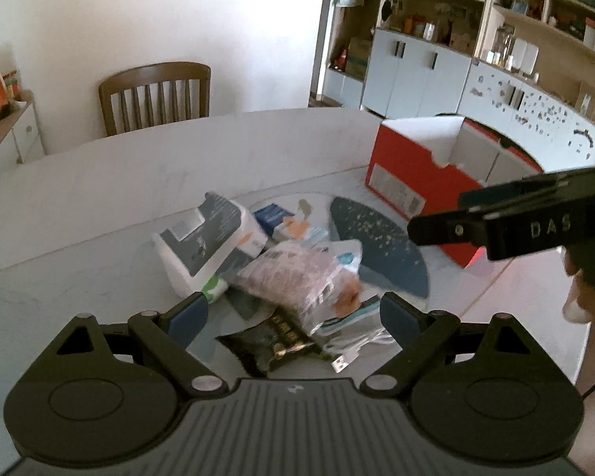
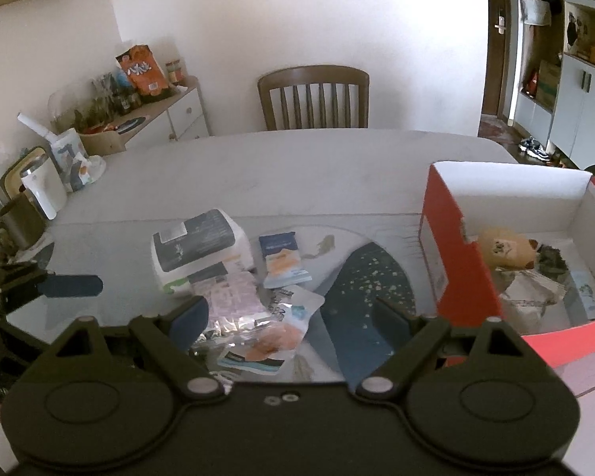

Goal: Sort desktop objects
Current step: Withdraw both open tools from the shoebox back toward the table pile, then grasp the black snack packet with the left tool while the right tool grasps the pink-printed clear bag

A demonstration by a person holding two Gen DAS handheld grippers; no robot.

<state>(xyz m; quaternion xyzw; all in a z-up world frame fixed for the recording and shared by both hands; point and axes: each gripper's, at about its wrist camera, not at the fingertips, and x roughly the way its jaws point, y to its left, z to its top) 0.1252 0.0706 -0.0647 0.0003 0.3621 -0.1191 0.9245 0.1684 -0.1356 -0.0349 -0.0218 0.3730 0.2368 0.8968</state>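
Observation:
A pile lies on the white table [image 1: 99, 206]: a white-and-grey box [image 1: 206, 238] [image 2: 198, 246], a blue packet [image 1: 273, 216] [image 2: 281, 258], a clear pink-printed bag [image 1: 297, 273] [image 2: 234, 297], a black sachet [image 1: 273, 341] and a USB cable [image 1: 343, 361]. My left gripper [image 1: 293, 315] hangs open just above the bag and sachet. My right gripper [image 2: 291, 317] is open over the pile's right side and a dark blue speckled mat [image 2: 369, 289]. One of its fingers [image 1: 448, 230] reaches in front of the red box [image 1: 412, 174] [image 2: 460, 261], which holds a tan soft item [image 2: 503, 252] and some wrappers.
A wooden chair [image 2: 313, 99] stands behind the table. At the table's left edge are a white jug [image 2: 43, 190] and a dark mug [image 2: 20, 222]. A sideboard [image 2: 166, 115] with snacks lines the left wall. Shelving [image 1: 456, 51] fills the right. A blue-padded left finger [image 2: 71, 286] enters from the left.

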